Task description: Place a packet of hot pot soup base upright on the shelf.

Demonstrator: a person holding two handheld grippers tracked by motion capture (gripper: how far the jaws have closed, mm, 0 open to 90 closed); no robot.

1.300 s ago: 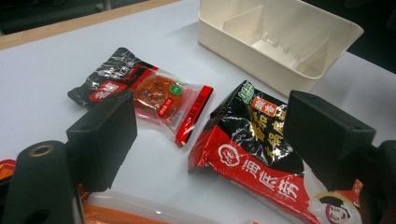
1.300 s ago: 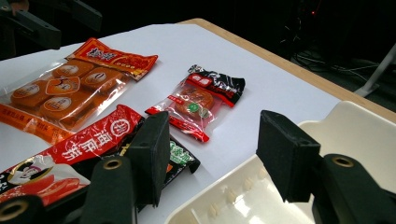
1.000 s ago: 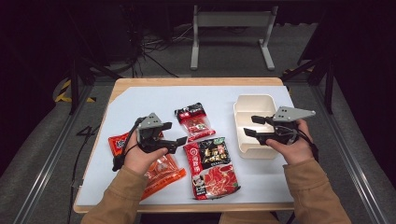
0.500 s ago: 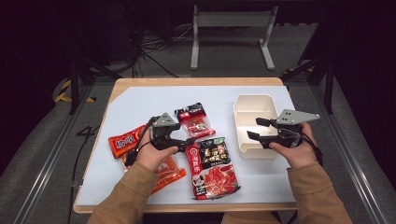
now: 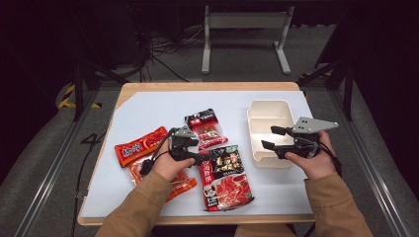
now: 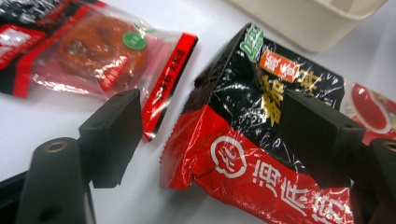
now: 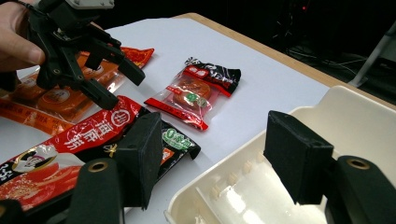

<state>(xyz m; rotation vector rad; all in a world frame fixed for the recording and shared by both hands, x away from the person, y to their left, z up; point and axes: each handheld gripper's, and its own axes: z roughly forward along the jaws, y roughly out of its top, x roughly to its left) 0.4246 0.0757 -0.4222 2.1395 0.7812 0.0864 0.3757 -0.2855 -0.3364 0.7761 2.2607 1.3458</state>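
Observation:
A large black-and-red packet (image 5: 225,175) lies flat at the table's front centre. My left gripper (image 5: 203,154) is open, its jaws low on either side of that packet's top left corner (image 6: 243,93). The left gripper (image 7: 119,86) looks open in the right gripper view too. My right gripper (image 5: 269,137) is open and holds nothing; it hovers over the near part of a white two-compartment tray (image 5: 257,111), whose rim (image 7: 364,121) runs between its jaws.
A small black-and-red packet (image 5: 207,127) with a clear window lies behind the large one. An orange-red packet (image 5: 141,145) and a clear orange packet (image 5: 173,182) lie at the left, partly under my left hand. A white mat (image 5: 143,111) covers the wooden table.
My left gripper has moved right, from over the orange packets to the large packet's top corner. The right gripper stays open over the tray, shifted only slightly.

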